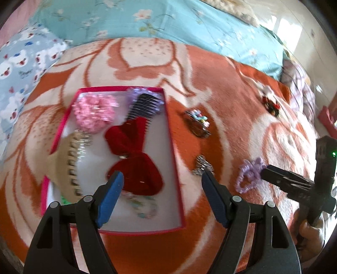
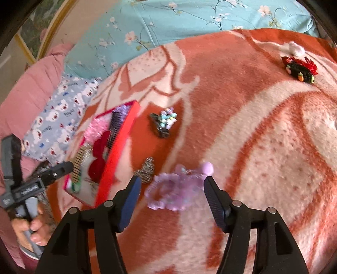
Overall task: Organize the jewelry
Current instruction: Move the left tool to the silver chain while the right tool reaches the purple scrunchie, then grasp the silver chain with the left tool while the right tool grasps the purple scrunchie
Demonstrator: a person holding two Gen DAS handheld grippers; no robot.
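Observation:
A red-rimmed box (image 1: 171,151) (image 2: 118,151) lies on the orange blanket and holds a red bow (image 1: 134,160), a pink scrunchie (image 1: 94,111), a black comb (image 1: 143,105), a beige claw clip (image 1: 63,168) and a bead bracelet (image 1: 143,206). My left gripper (image 1: 162,179) is open over the box's near right part. A purple scrunchie (image 2: 174,189) (image 1: 249,175) lies on the blanket. My right gripper (image 2: 171,185) is open with the purple scrunchie between its fingers; whether they touch it I cannot tell.
On the blanket lie a small silver clip (image 1: 202,166) (image 2: 146,171), a pastel flower clip (image 1: 198,123) (image 2: 165,122) and a black-and-red hair tie (image 1: 271,104) (image 2: 301,69). Blue floral bedding (image 1: 147,19) and a printed pillow (image 2: 59,118) lie beyond.

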